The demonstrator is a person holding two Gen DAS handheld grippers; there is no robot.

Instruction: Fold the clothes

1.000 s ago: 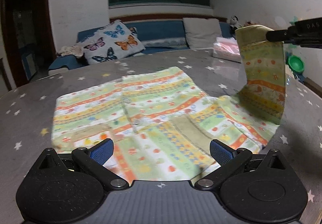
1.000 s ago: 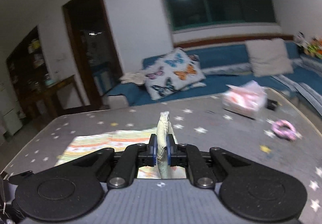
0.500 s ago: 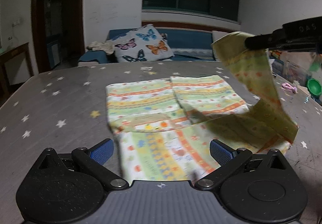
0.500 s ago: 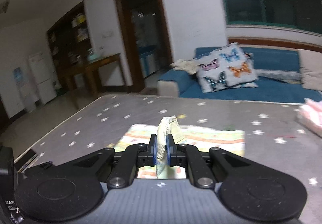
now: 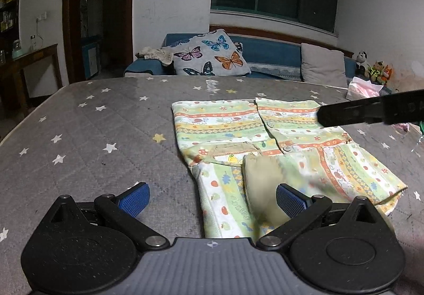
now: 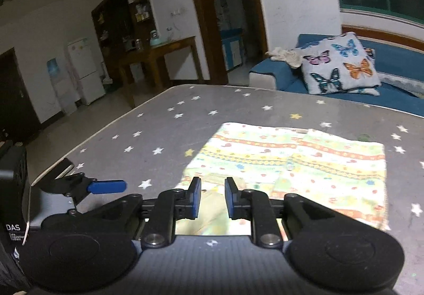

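Garment (image 5: 265,141) lies part-hidden behind right gripper (image 6: 212,198), jaws just parting, empty.

printed cloth garment (image 5: 278,152), quilted fabric table (image 5: 92,136)

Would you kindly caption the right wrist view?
Right gripper, jaws just parted, above the patterned garment on the star-print table.

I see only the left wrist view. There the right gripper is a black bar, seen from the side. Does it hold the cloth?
Observer: No. In the right wrist view the right gripper has just been opening; its pads stand apart and press nothing.
Operator: Where is the cloth?
Observer: The cloth lies below that gap.
Operator: Is my left gripper close?
Observer: Yes. One finger of the left gripper shows beside the right gripper, over bare cover, off the cloth.
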